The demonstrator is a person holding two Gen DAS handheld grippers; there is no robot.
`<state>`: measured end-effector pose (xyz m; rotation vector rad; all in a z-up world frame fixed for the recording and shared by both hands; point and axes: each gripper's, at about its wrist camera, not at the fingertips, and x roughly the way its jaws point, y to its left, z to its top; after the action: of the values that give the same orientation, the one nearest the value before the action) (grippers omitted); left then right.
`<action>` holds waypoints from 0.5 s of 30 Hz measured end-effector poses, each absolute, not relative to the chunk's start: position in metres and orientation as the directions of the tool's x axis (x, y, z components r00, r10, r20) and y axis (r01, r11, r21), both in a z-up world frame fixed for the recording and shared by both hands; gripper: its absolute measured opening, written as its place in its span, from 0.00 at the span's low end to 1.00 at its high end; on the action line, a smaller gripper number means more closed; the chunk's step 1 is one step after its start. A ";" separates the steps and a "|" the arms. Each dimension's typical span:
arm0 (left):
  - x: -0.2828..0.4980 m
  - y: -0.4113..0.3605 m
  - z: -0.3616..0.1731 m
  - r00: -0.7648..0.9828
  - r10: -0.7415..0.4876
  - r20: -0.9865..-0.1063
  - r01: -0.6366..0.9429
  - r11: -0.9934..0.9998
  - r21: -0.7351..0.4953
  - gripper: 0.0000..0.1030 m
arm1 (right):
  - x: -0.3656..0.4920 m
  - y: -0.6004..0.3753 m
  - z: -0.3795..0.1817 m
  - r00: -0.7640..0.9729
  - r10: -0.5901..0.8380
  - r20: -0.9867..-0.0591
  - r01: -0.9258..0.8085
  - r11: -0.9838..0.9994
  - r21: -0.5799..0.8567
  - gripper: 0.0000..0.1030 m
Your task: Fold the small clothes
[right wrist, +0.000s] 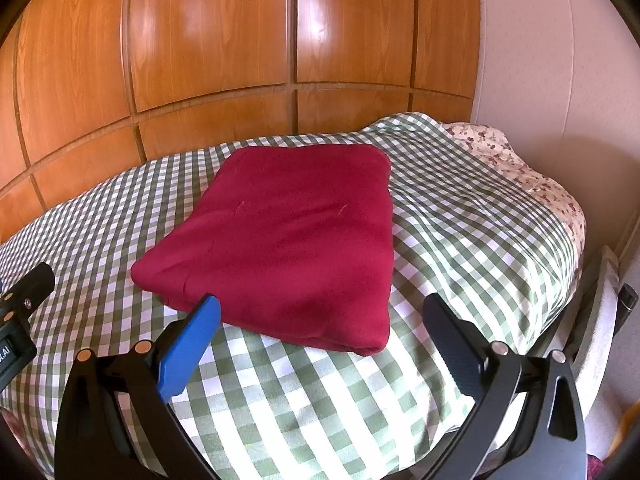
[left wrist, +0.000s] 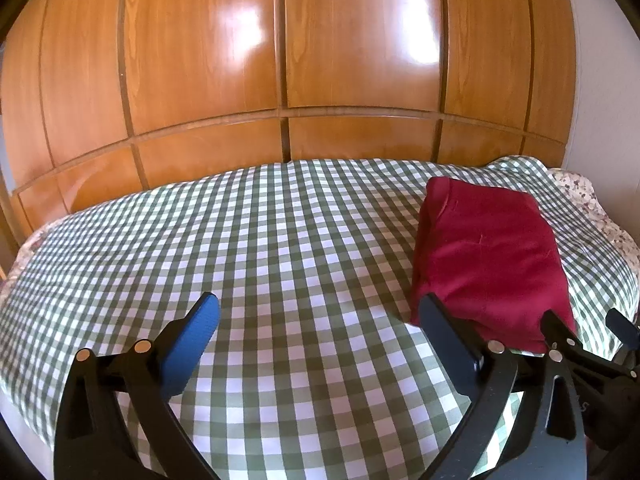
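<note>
Nearby, folded red garment (right wrist: 288,236) on checked bedspread (left wrist: 260,240), wooden headboard (left wrist: 280,60) behind; both tongs released, empty.

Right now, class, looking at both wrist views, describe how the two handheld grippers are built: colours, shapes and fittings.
Each gripper, the left gripper and the right gripper, has black curved plastic arms with slotted cut-outs and round silver pins at the joints. One finger carries a blue textured pad, the other finger looks dark. No cables, hands or sleeves are visible.
</note>
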<state>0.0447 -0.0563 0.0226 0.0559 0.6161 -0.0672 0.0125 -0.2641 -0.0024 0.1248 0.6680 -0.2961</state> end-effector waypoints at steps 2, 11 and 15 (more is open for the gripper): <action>0.045 -0.057 0.021 0.813 -0.042 -0.581 0.077 0.996 0.036 0.96 | 0.013 -0.264 -0.003 0.745 -0.230 -0.626 0.310 0.951 0.019 0.98; 0.048 -0.054 0.016 0.807 -0.043 -0.590 0.075 0.997 0.029 0.96 | 0.014 -0.266 -0.007 0.737 -0.224 -0.638 0.309 0.951 0.023 0.98; 0.049 -0.055 0.013 0.796 -0.049 -0.604 0.078 0.997 0.022 0.96 | 0.014 -0.268 -0.007 0.738 -0.224 -0.636 0.312 0.950 0.027 0.98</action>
<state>0.0491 -0.0545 0.0130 0.0463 0.6472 -0.0683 0.0143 -0.2677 -0.0075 0.1350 0.6797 -0.2953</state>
